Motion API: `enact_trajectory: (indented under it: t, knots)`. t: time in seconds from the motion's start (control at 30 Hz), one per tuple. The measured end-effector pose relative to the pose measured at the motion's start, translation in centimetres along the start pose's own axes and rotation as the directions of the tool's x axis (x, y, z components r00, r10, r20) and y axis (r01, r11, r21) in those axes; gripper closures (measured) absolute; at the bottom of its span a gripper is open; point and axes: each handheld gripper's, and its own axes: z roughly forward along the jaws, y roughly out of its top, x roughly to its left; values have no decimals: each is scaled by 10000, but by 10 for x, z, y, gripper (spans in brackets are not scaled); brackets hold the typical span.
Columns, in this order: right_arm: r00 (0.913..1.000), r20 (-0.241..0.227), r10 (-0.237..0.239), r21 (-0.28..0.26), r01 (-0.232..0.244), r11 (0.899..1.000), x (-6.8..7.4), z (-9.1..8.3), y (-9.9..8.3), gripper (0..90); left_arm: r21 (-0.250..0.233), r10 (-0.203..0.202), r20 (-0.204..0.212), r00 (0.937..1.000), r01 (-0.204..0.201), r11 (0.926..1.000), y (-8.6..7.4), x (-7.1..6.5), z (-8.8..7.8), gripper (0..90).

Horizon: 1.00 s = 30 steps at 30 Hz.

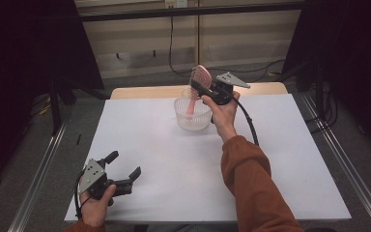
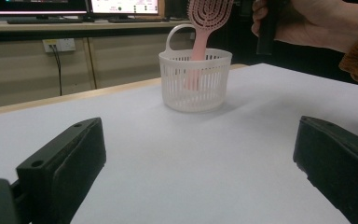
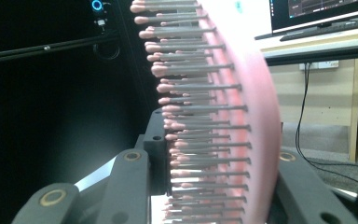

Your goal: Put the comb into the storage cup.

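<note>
A pink hairbrush point(image 1: 202, 77) stands tilted with its handle down inside a white slotted basket point(image 1: 193, 121) at the back middle of the table. My right gripper point(image 1: 201, 87) is shut on the brush's head, above the basket's rim. In the right gripper view the bristles point(image 3: 200, 126) press against one jaw and the pink back point(image 3: 261, 121) lies against the other. My left gripper point(image 1: 123, 164) rests near the table's front left corner, open and holding nothing. The left gripper view shows the basket point(image 2: 196, 88) and the hairbrush point(image 2: 209, 11) beyond its wide-apart jaws.
The white tabletop point(image 1: 174, 159) has a wooden strip along its far edge point(image 1: 145, 91). Metal rails point(image 1: 38, 179) run down the floor on both sides. The right gripper's black cable point(image 1: 249, 121) trails over the table. Monitors point(image 2: 121, 7) sit on a desk behind.
</note>
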Motion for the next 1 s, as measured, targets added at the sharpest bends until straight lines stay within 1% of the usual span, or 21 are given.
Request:
enact_trajectory:
  t: [0.03,0.17,0.27,0.33,0.37,0.43,0.57,0.63,0.7,0.83,0.9,1.0]
  knots:
    - [10000,8,42,18,-42,10000,0,1,-1,642,21,69,5,10000,-69,10000,0,0,0,24]
    - [10000,-30,19,88,-19,10000,0,3,-4,642,-3,-51,5,10000,51,10000,0,0,0,24]
    - [9999,-52,97,139,-97,9999,0,3,-7,642,-16,-35,34,10000,35,10000,0,0,0,24]
    - [9999,117,23,236,-26,9997,0,3,-11,642,22,5,50,10000,-5,10000,0,0,0,24]
    - [9999,129,34,305,-38,9995,0,3,-12,642,40,-24,58,10000,24,10000,0,0,1,24]
    - [9999,64,134,305,-136,9994,-2,3,-15,642,61,-39,88,10000,38,10000,-1,0,1,24]
    - [9996,83,259,393,-262,9989,-3,2,-22,642,43,-43,101,9999,43,10000,0,-1,1,24]
    - [9994,58,328,299,-329,9990,-4,2,-24,641,40,-28,110,9999,27,10000,-1,-1,1,24]
    - [9993,78,358,346,-360,9988,-5,1,-24,641,46,-27,102,9999,27,10000,0,-1,1,24]
    - [9988,251,430,330,-438,9985,-9,-2,-25,636,21,11,96,10000,-12,10000,0,-1,1,24]
    - [9973,410,613,293,-625,9976,-12,-3,-26,635,18,67,113,9999,-67,10000,0,0,1,24]
    - [9975,465,529,341,-545,9979,-13,-5,-25,632,5,0,61,10000,0,10000,0,-1,1,24]
